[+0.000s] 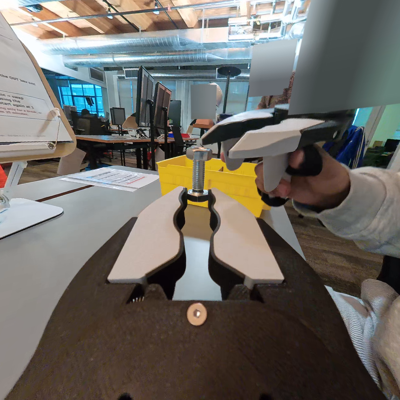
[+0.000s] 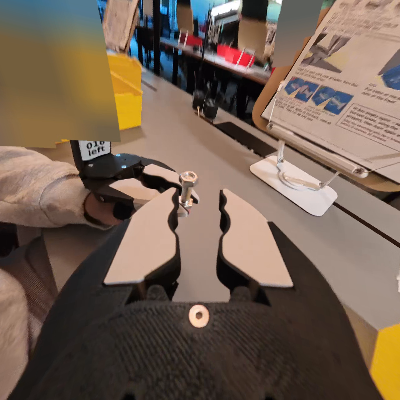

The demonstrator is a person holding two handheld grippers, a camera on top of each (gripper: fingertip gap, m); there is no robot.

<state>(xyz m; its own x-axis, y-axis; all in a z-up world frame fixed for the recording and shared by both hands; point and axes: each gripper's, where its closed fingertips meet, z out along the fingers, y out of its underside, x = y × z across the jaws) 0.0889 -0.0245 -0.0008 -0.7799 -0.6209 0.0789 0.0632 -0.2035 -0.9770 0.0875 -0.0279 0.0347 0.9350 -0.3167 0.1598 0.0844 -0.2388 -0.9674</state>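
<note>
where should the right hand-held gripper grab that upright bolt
On the hex head, from above or the side, pads on two opposite flats. The bolt stands upright, head up, with the left hand-held gripper clamped on the nut at its lower end, so the head is the free part. The right hand-held gripper is open beside it.

Open-plan office. Wood-beam ceiling (image 1: pixel 138 19) at 12 o'clock, silver ducts (image 1: pixel 129 47) beneath. Blue-lit windows (image 1: pixel 81 95) at 10 o'clock. Desks (image 1: pixel 121 138) with dark monitors (image 1: pixel 149 101) mid-frame, black chairs (image 1: pixel 84 125) behind. Grey table (image 1: pixel 65 227) in foreground, 7 o'clock. Brown patterned floor (image 1: pixel 331 255) at 4 o'clock. Blue garment (image 1: pixel 352 147) hanging at 3 o'clock.
</note>
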